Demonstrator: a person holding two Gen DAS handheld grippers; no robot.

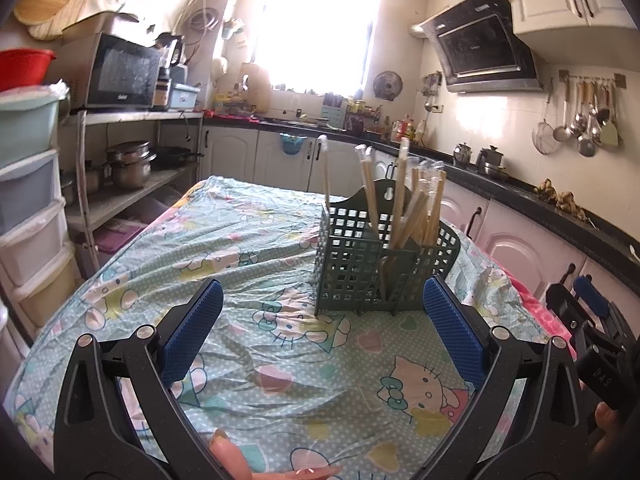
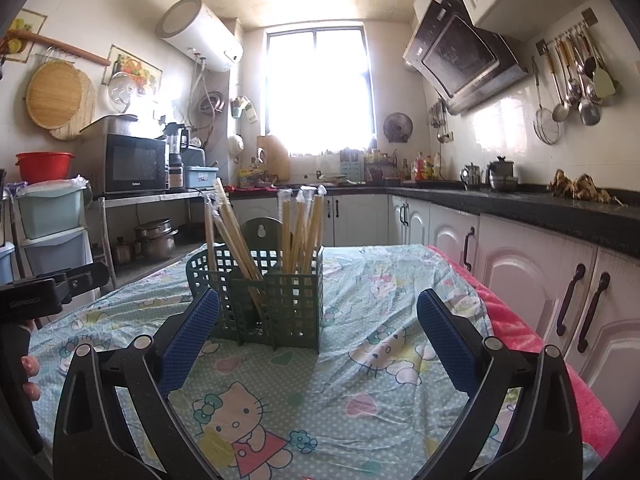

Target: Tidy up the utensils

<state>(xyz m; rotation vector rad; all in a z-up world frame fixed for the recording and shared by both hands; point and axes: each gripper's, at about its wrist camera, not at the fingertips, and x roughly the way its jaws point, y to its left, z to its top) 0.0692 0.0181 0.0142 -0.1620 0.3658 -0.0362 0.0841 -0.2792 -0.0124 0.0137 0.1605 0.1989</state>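
Note:
A green lattice utensil holder stands upright on the table, with several wrapped wooden chopsticks standing in its compartments. My left gripper is open, its blue pads wide apart, a short way in front of the holder with nothing between them. My right gripper is open too, just in front of the holder and empty. The right gripper's body shows at the right edge of the left wrist view. The left gripper's body appears at the left edge of the right wrist view.
The table wears a cartoon-cat print cloth over a pink blanket. White cabinets under a dark counter run along the right. A shelf with pots and plastic drawers stand at the left.

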